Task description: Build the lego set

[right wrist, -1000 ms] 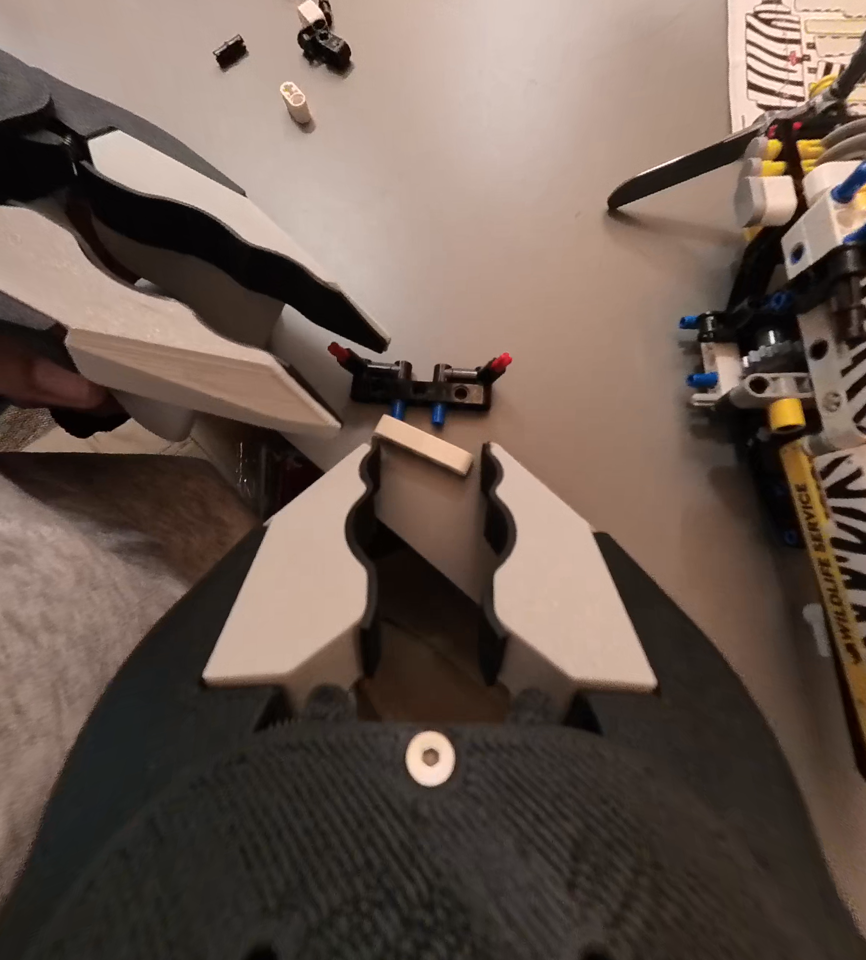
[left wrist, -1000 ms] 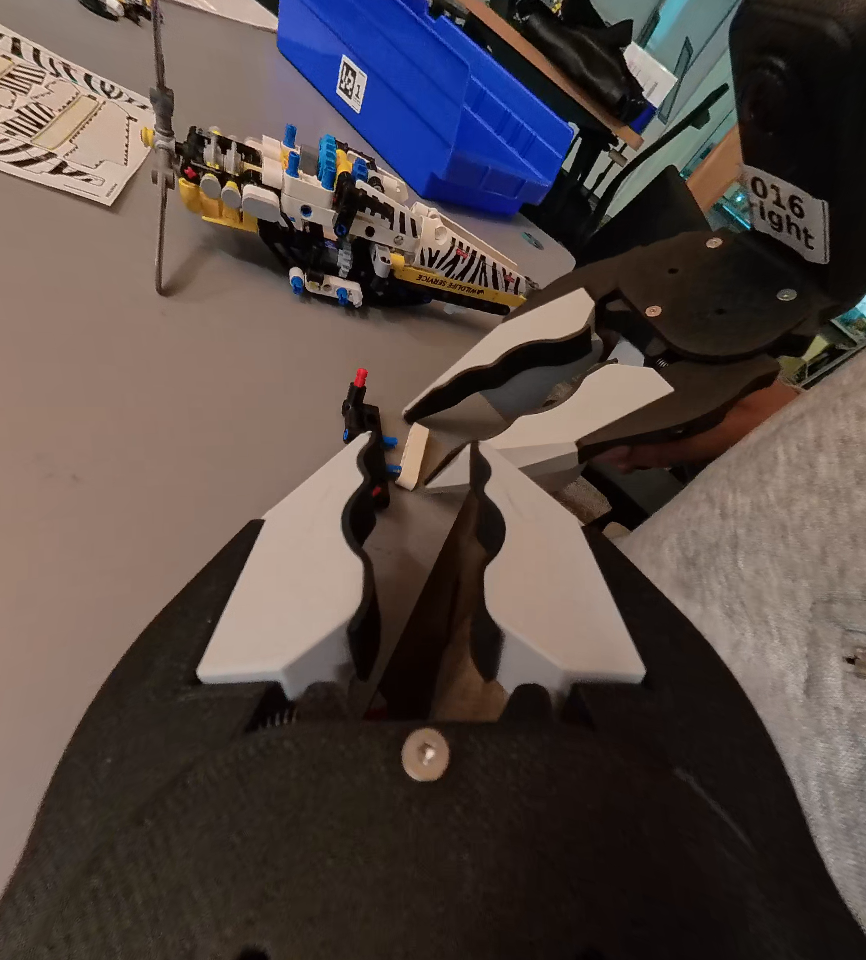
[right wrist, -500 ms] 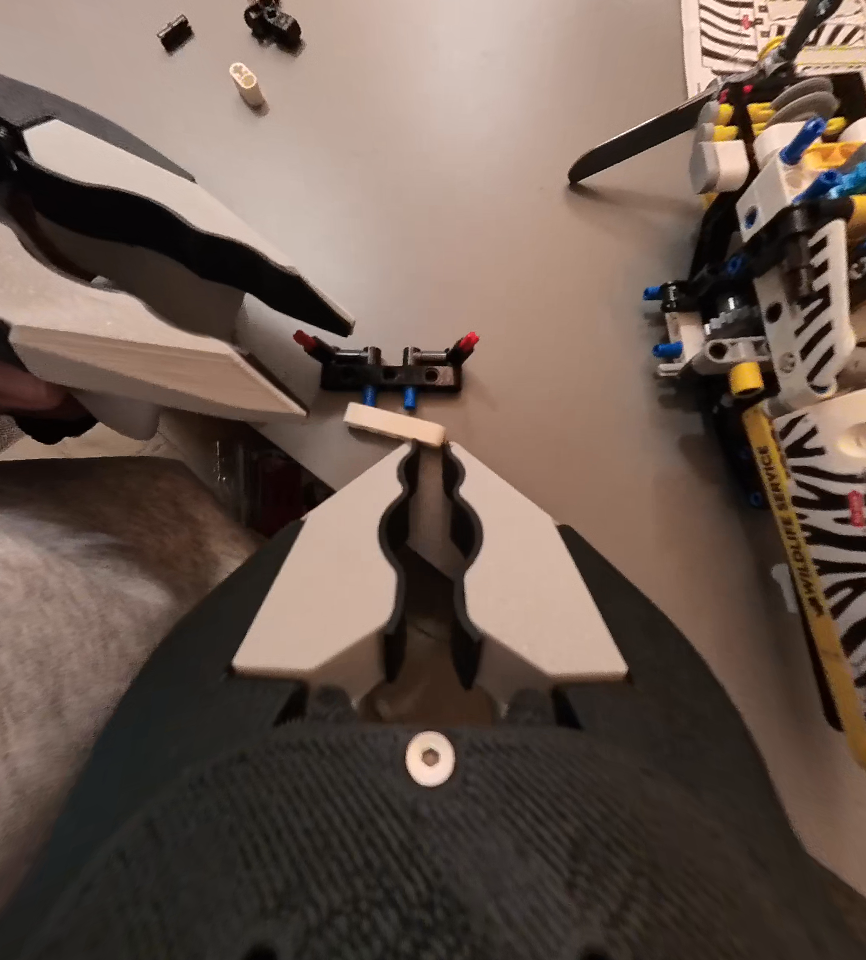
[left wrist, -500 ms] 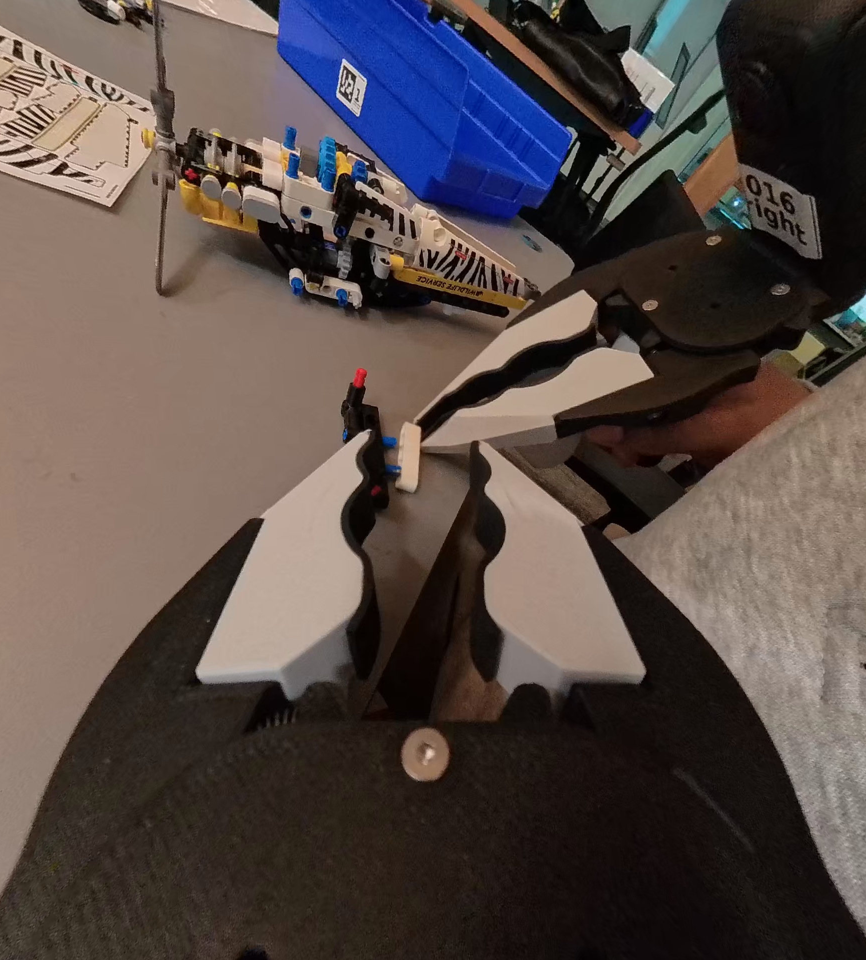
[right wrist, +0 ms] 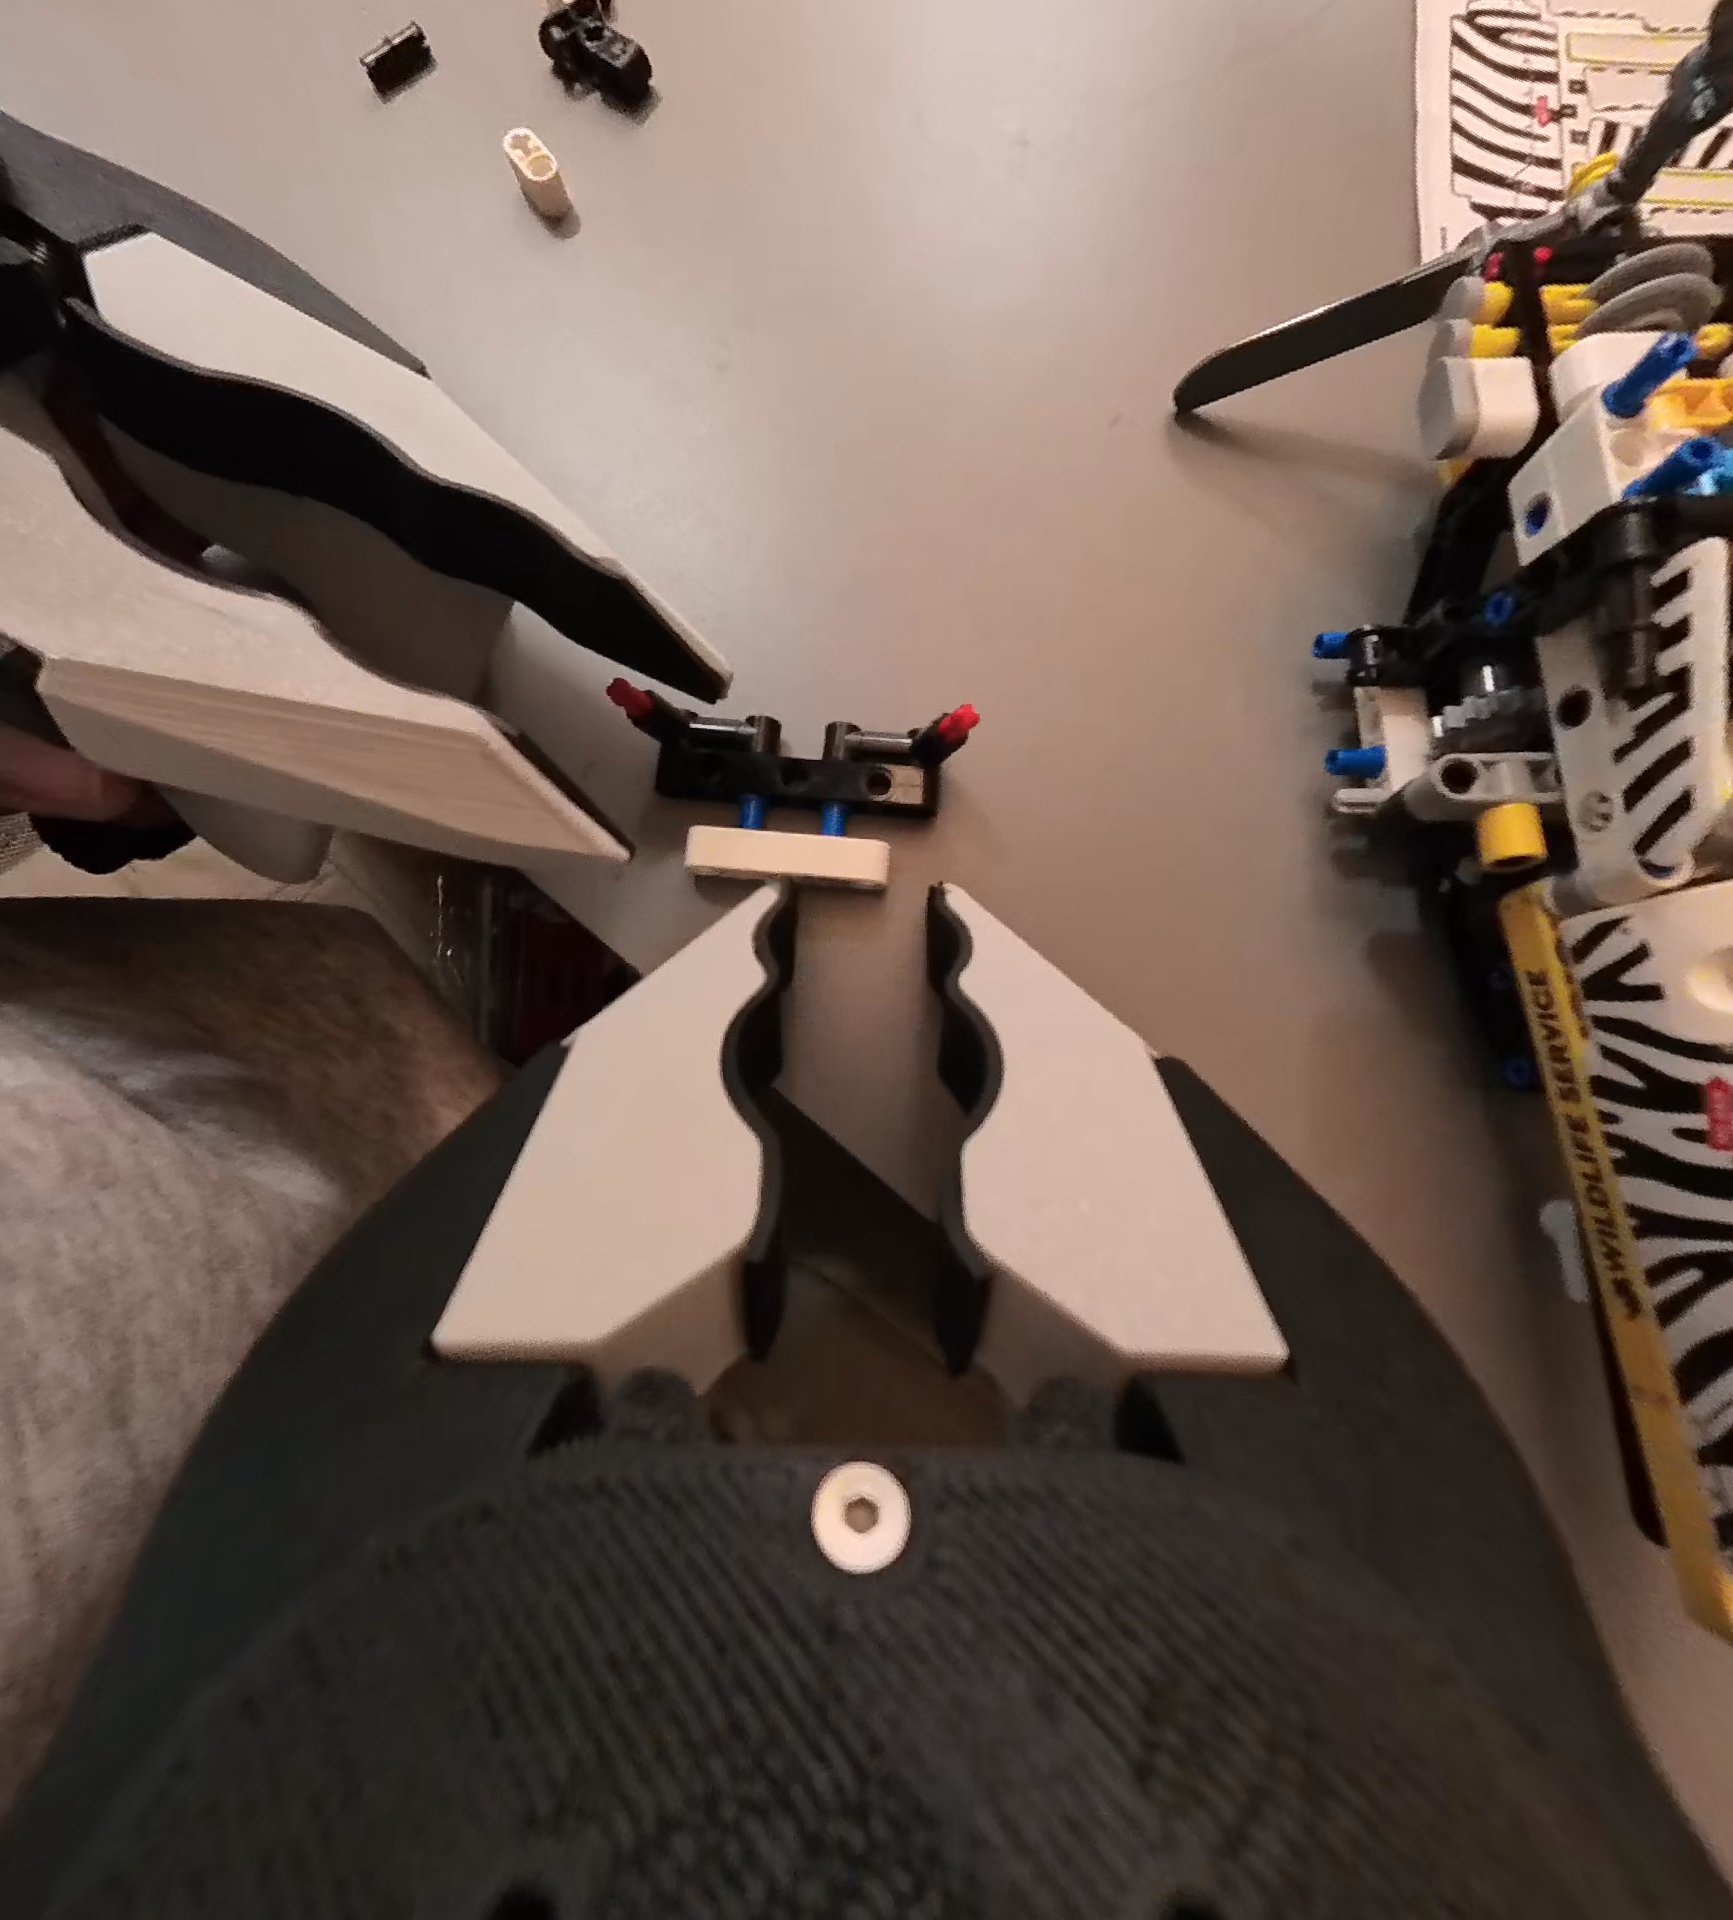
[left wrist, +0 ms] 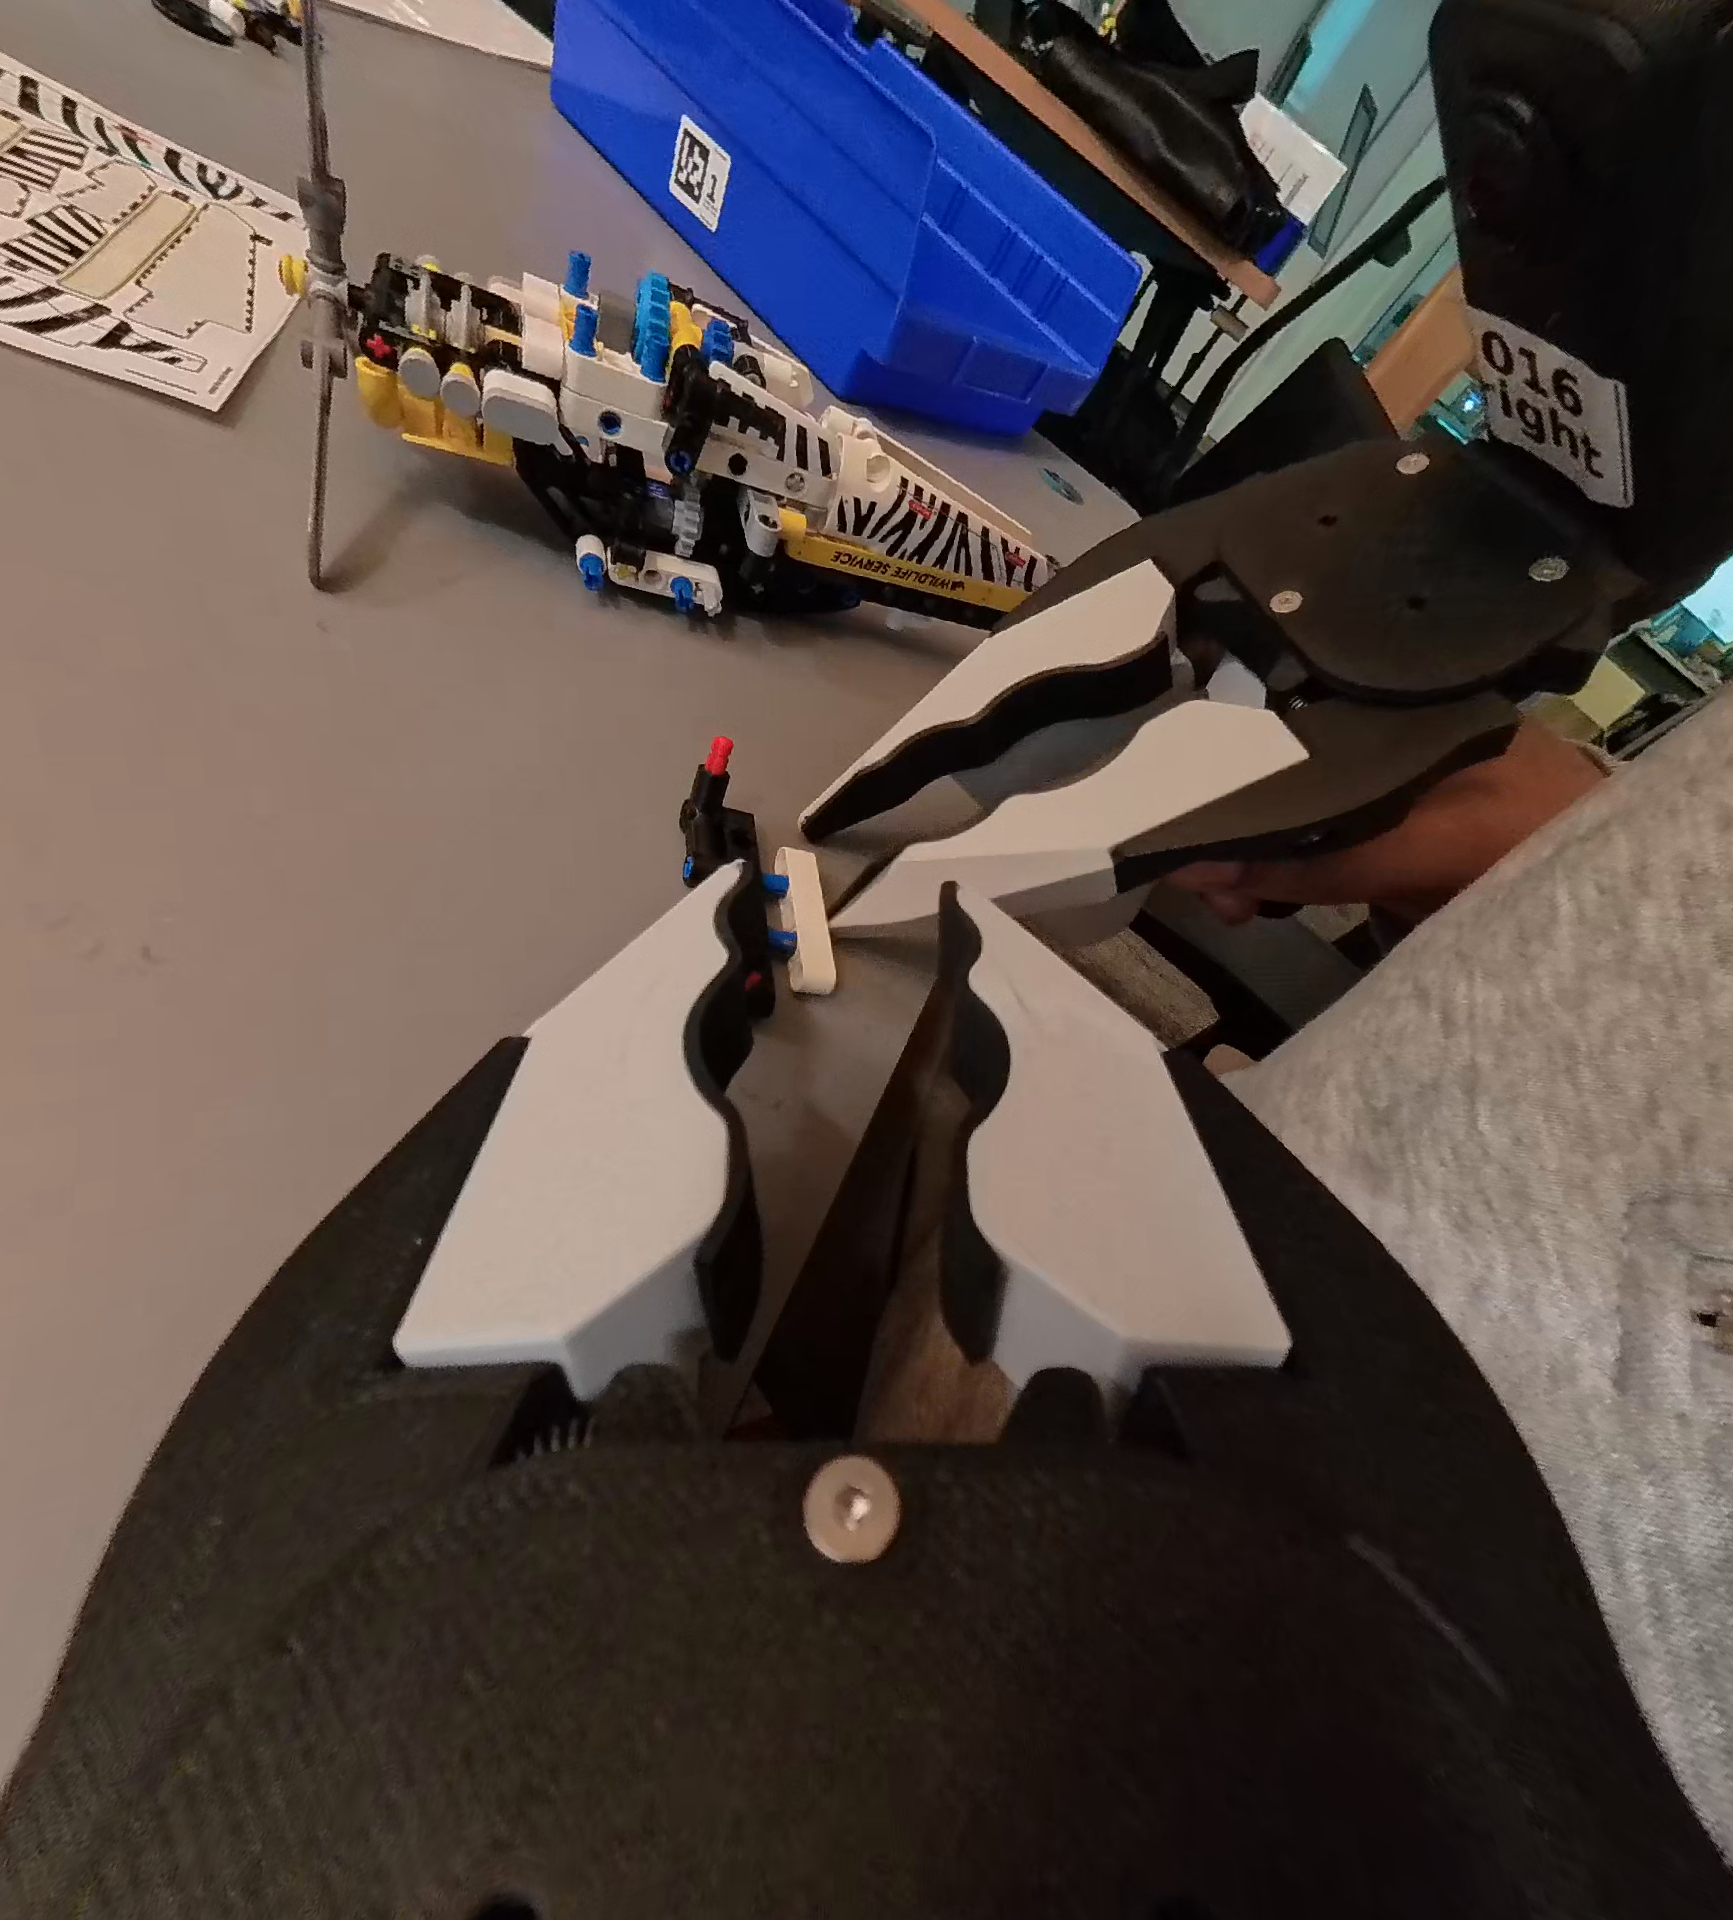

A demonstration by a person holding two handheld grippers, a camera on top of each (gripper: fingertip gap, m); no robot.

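— Two claws over the grey counter (right wrist: 945,416). What do they hold?
— Nothing. The right claw (right wrist: 857,904) is released, its tips just behind a small white beam (right wrist: 789,860) without clasping it. The left claw (left wrist: 841,904) is spread too, one finger (left wrist: 633,1091) beside the black sub-assembly (right wrist: 800,764).
— Where does that beam sit?
— On two blue pins (right wrist: 791,814) sticking out of the black sub-assembly, which lies flat near the counter's edge with a red-tipped peg at each end.
— And the main model?
— The zebra-striped helicopter (left wrist: 696,457) lies on its side well apart, a rotor blade (left wrist: 320,312) standing up, with a sticker sheet (left wrist: 62,229) and a blue bin (left wrist: 841,208) near it.
— Any loose parts?
— A white connector (right wrist: 538,171) and two small black pieces (right wrist: 394,60), farther off.
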